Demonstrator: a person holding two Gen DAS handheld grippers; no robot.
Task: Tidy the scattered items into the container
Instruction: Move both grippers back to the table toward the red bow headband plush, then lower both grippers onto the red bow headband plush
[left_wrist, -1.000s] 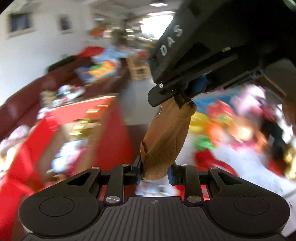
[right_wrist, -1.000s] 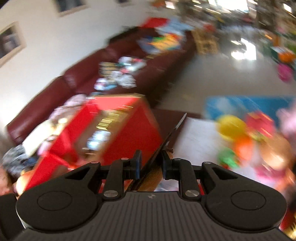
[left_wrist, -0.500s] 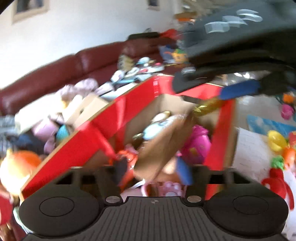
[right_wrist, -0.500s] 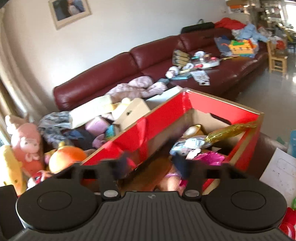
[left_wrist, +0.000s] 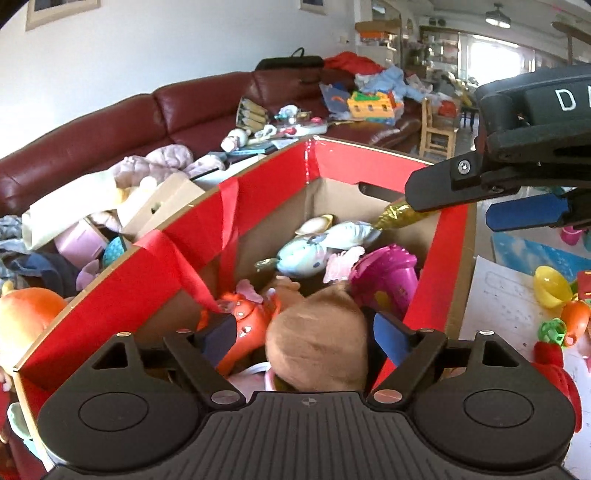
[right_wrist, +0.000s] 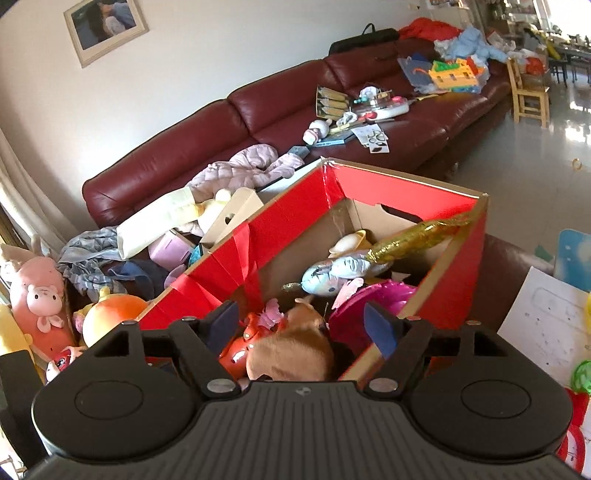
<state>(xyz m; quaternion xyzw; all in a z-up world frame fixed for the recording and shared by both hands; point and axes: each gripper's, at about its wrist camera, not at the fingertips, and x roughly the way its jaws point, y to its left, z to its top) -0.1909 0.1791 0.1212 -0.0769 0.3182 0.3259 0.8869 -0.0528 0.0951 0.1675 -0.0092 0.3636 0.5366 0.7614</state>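
Since the earlier frames, both tools have released the tan plush item, which now lies inside the red cardboard box (left_wrist: 258, 206); the views have also steadied from blur.

Left wrist view, left to right: an orange plush (left_wrist: 26, 317) sits at 9 o'clock outside the box. The box fills the centre. The tan plush item (left_wrist: 317, 339) rests among the toys at 6 o'clock, just ahead of the left tool (left_wrist: 306, 332), whose fingers stand apart and empty on either side of it. A silver foil fish balloon (left_wrist: 317, 247) and a magenta toy (left_wrist: 384, 273) lie farther in. The right tool (left_wrist: 524, 212) enters at 2 o'clock above the box rim, fingers apart.

Right wrist view, left to right: a pink plush pig (right_wrist: 40, 295) lies at 9 o'clock, the maroon sofa (right_wrist: 207, 147) behind it. The right tool (right_wrist: 299, 325) is spread, nothing between its fingers, with the tan plush item (right_wrist: 291, 354) below in the box (right_wrist: 295, 221).
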